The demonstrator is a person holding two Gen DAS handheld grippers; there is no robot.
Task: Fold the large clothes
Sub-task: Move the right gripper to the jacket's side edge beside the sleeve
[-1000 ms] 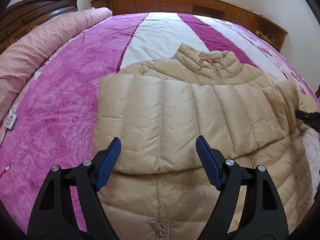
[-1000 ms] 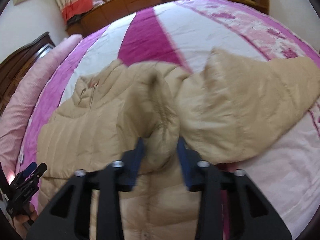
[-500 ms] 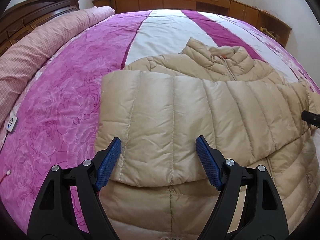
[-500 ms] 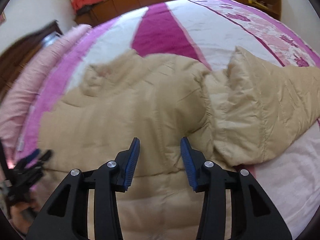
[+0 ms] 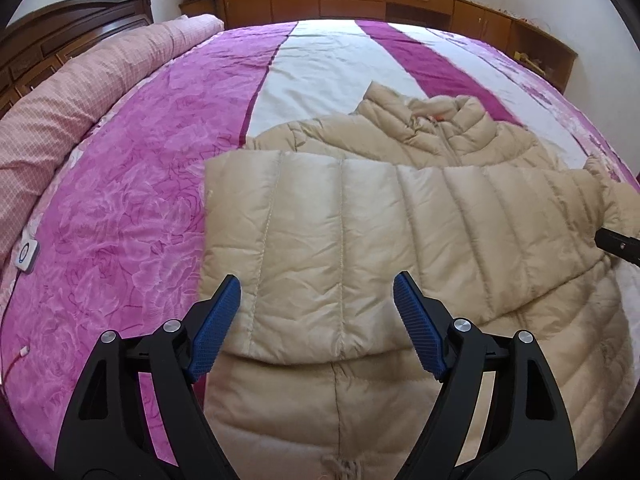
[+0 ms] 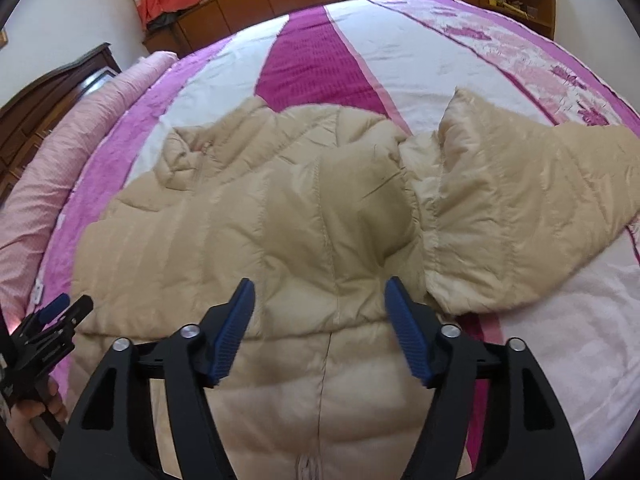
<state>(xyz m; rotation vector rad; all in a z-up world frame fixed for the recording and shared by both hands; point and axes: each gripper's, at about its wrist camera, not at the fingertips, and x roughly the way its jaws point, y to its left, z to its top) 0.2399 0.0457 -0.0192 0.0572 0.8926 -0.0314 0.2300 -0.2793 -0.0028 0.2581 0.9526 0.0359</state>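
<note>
1. A bedspread (image 5: 160, 184) in magenta, white and pale pink stripes covers the whole bed and carries everything else.
2. Along its left edge lies a long pink checked quilt roll (image 5: 80, 92), with a dark wooden headboard (image 5: 60, 28) behind it.
3. Brown wooden cabinets (image 5: 360, 0) run along the far wall under a window.
4. The beige puffer jacket (image 5: 360, 220) lies front-up in the middle of the bed, collar toward the far side and hem toward the near side.
5. One sleeve (image 5: 400, 240) is folded flat across the chest, reaching from the left edge of the jacket to the right.
6. The other sleeve (image 6: 520, 208) spreads out to the right on the bedspread, its shoulder end bunched up.
7. The left gripper (image 5: 316, 320) hovers over the near edge of the folded sleeve, its blue-padded jaws spread wide and holding nothing.
8. The right gripper (image 6: 320, 320) hovers over the jacket's middle, near the folded sleeve's cuff end; its jaws are spread wide and hold nothing.
9. A small white tag (image 5: 28, 256) with a ring mark sits at the bedspread's left edge.
</note>
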